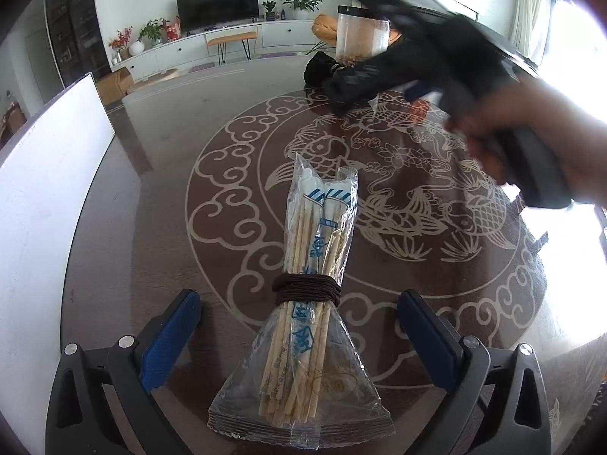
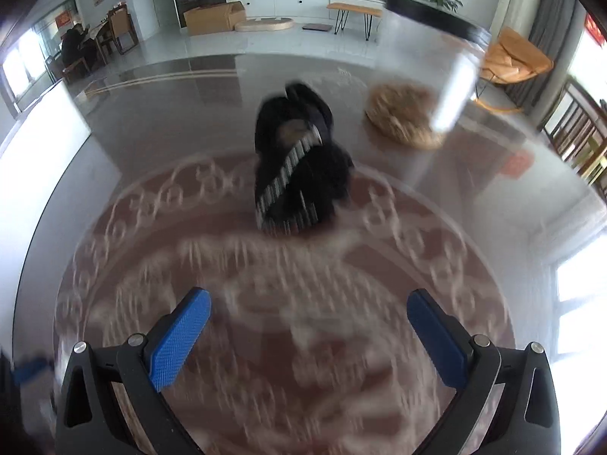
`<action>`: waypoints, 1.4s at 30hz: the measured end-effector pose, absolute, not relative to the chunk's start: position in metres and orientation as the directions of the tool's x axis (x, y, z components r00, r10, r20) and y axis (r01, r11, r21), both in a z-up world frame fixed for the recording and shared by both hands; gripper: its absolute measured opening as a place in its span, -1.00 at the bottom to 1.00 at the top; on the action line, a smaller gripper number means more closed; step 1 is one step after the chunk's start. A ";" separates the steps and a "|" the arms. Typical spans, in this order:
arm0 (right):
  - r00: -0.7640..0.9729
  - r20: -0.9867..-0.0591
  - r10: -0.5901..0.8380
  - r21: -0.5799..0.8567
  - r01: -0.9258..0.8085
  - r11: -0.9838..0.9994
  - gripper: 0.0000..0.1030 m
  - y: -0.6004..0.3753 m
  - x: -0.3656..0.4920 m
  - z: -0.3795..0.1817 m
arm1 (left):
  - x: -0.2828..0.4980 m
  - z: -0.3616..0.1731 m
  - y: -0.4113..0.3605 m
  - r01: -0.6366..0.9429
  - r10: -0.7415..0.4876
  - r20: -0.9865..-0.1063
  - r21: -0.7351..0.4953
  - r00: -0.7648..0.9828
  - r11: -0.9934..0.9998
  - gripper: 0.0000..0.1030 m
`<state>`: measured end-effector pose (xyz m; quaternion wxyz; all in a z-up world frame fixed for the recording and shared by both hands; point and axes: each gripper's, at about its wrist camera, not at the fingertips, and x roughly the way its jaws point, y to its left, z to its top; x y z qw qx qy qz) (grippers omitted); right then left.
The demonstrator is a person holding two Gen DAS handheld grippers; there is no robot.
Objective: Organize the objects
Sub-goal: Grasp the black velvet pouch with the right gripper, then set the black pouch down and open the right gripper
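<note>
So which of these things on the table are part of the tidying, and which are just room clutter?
Part of the job: bundle of chopsticks, black folded cloth, clear jar.

Just around: television, potted plants, orange chair, cardboard box.

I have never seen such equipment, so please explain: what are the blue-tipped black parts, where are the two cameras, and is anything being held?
No robot here: a person holds a two-finger gripper in each hand, each carrying a forward-looking camera. The left view shows the left gripper open around, not squeezing, a bundle of wrapped chopsticks lying on the patterned table; the person's hand with the other tool appears top right. The blurred right view shows the right gripper open and empty, facing a black object. A clear jar stands behind.
</note>
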<state>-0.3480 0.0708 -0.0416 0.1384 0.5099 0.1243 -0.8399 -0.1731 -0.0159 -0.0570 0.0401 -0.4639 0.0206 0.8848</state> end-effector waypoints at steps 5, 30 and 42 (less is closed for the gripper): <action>-0.455 -0.886 -0.088 -0.063 0.306 -0.950 0.60 0.056 -0.381 -0.045 | -0.173 -0.057 -0.016 -0.089 0.051 -0.822 -0.001 -0.567 -0.996 1.00; -0.589 -0.808 -0.016 0.030 -0.013 -0.999 1.00 0.189 -0.058 -0.047 | -0.175 -0.057 -0.015 -0.089 0.050 -0.822 0.001 -0.568 -0.996 1.00; -0.580 -0.814 0.004 -0.010 0.008 -1.000 1.00 0.178 -0.071 -0.050 | -0.176 -0.058 -0.015 -0.089 0.050 -0.821 0.001 -0.568 -0.996 1.00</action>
